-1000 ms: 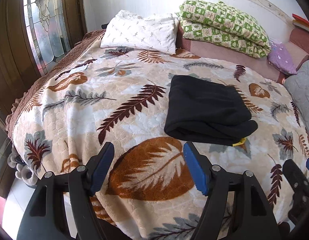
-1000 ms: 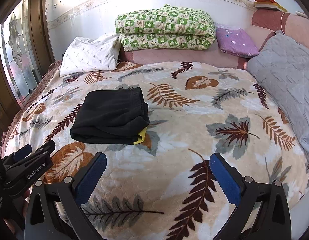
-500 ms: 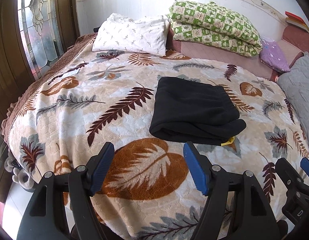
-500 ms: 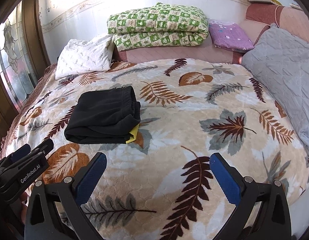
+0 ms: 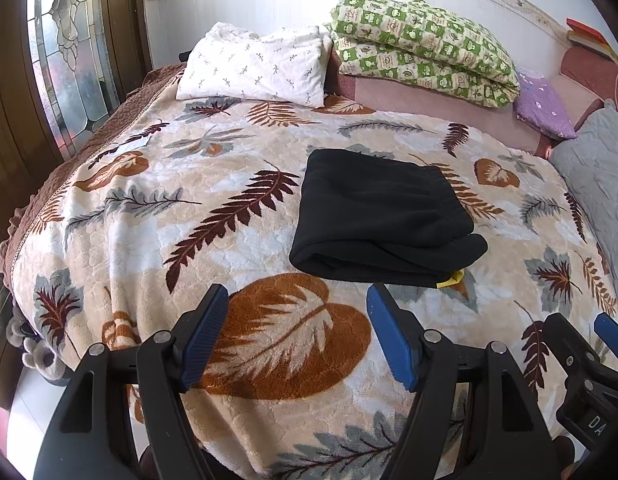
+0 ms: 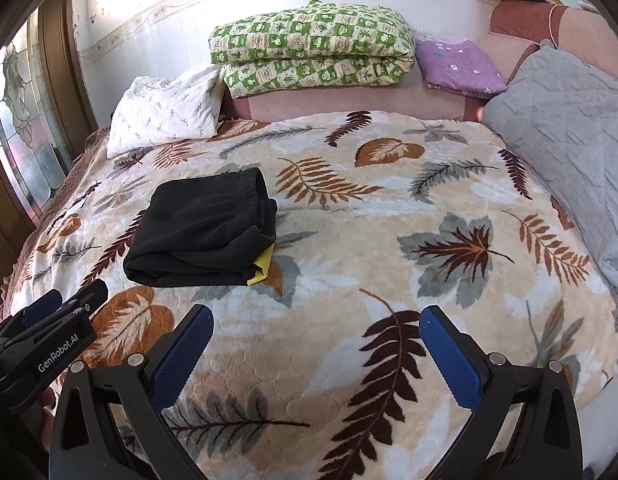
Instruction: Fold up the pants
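Black pants (image 5: 377, 216) lie folded into a compact rectangle on the leaf-patterned blanket (image 5: 157, 220), with a yellow tag (image 5: 453, 278) sticking out at the near right corner. They also show in the right wrist view (image 6: 205, 232), left of centre. My left gripper (image 5: 297, 332) is open and empty, held near the bed's front edge, apart from the pants. My right gripper (image 6: 315, 348) is open and empty, further right over the blanket (image 6: 389, 240). Neither touches the pants.
A white pillow (image 5: 257, 66), a folded green checked quilt (image 5: 421, 52), a purple cushion (image 5: 543, 108) and a grey quilted pad (image 6: 569, 128) lie along the bed's far and right sides. A stained-glass door (image 5: 69, 52) stands at the left.
Both grippers have drawn back from the bed and shifted slightly, so the folded pants look farther away. The pants have not moved. Both grippers stay open.
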`<state>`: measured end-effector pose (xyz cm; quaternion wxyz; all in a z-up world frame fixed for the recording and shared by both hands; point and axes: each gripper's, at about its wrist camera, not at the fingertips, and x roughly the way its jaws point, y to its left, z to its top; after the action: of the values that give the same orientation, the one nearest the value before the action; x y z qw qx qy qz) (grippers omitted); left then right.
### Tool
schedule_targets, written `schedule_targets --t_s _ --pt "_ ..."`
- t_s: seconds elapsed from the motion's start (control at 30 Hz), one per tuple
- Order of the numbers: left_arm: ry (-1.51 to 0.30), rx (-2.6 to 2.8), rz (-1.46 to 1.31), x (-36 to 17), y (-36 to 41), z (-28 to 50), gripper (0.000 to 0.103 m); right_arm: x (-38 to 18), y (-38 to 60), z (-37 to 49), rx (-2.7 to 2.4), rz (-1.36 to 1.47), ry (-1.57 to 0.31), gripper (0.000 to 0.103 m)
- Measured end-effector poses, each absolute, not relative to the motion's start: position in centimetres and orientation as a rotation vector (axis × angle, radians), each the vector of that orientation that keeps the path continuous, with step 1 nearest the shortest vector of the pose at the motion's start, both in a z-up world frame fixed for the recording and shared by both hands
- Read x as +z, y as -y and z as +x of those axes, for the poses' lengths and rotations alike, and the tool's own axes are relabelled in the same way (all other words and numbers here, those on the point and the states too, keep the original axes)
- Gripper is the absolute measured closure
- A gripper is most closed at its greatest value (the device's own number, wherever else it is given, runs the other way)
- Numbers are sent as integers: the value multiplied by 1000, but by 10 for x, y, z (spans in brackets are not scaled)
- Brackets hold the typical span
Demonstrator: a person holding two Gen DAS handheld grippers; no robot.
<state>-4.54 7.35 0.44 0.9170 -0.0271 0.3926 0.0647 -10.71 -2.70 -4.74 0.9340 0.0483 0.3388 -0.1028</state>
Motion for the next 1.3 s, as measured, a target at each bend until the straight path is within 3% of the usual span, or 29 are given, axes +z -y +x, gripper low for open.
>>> schedule_targets --t_s 1.3 --pt "-844 114 -42 -4 -75 -38 31 -56 33 -100 -214 100 -722 0"
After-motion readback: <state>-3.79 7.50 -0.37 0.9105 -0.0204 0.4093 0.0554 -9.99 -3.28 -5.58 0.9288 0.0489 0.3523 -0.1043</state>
